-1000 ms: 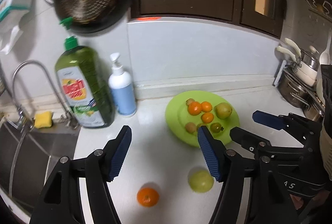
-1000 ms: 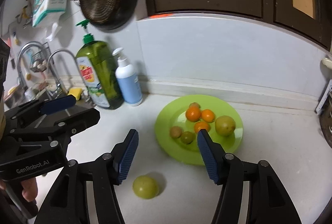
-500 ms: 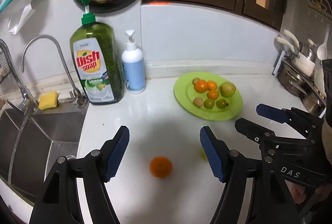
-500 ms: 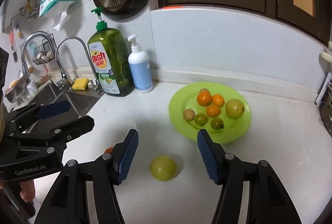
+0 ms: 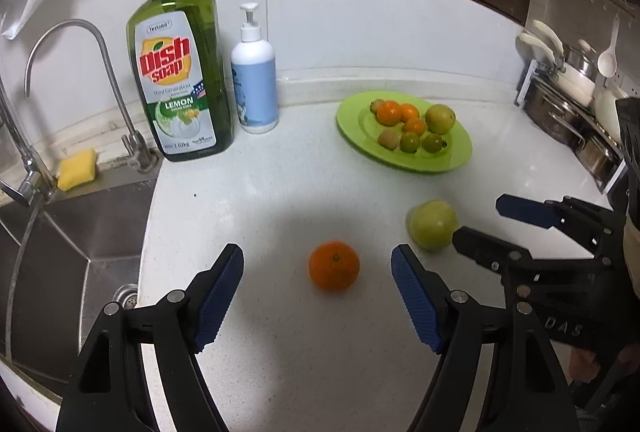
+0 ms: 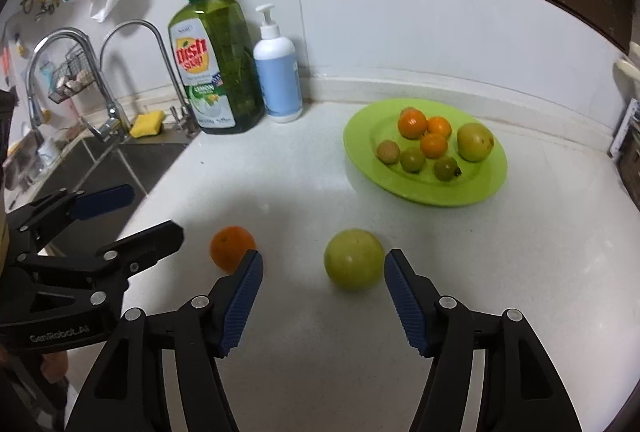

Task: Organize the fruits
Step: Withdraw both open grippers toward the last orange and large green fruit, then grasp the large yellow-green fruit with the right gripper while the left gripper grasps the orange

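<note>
A loose orange (image 5: pixel 334 265) lies on the white counter, just ahead of and between the pads of my left gripper (image 5: pixel 318 274), whose jaws are opening and touch nothing. A yellow-green round fruit (image 6: pixel 353 259) lies to its right, framed by my right gripper (image 6: pixel 323 274); its jaws are opening too, clear of the fruit. In the right wrist view the orange (image 6: pixel 232 247) shows partly behind the left pad. A green plate (image 5: pixel 452 159) at the back right holds several small oranges and green fruits.
A big dish soap bottle (image 5: pixel 182 71) and a white-and-blue pump bottle (image 5: pixel 256 79) stand at the wall. The steel sink (image 5: pixel 68 244) with faucet and yellow sponge (image 5: pixel 78 173) lies left of the counter edge. Pots (image 5: pixel 568 103) crowd the far right.
Both grippers have come down and forward toward the counter. The orange and the green fruit now sit larger and level with the pads, and both pairs of jaws stand a little wider.
</note>
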A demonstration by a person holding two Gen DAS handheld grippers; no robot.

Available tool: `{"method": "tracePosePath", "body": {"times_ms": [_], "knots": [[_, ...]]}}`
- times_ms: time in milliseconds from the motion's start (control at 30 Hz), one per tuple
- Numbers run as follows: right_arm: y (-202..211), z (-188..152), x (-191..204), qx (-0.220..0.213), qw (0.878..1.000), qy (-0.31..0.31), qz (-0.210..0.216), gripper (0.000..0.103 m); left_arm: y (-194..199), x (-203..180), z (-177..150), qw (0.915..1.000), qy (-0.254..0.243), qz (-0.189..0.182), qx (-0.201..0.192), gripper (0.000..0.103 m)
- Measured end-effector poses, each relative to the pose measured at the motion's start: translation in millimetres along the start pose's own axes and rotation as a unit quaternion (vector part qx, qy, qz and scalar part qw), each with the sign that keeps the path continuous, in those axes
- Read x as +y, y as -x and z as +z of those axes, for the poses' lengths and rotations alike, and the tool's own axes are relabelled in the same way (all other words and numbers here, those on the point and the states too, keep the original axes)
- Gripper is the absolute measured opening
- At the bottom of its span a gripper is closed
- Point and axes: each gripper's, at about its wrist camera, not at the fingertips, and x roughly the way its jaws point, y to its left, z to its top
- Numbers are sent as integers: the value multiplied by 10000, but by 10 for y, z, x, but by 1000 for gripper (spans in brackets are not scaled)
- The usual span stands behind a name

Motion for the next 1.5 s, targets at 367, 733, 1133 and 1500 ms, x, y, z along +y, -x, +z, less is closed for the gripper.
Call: {"method": "tracePosePath", "body": {"times_ms": [367,733,1133,1500], "knots": [[-279,-111,-83,253,9992,-43,-320,64,-362,-29,-144,9993,-248,-140,225,76],[-589,-88,-196,576,9980,-164,-198,64,-677,-61,-126,9975,-322,-336,529,65],[-726,-37,-178,630,9979,-32,-168,58,-794,-74,-74,9965,-205,-514,633,47],[-763,-35,-155,668,9976,41,-155,51,-806,-60,-70,9967,-214,-462,630,42]]}}
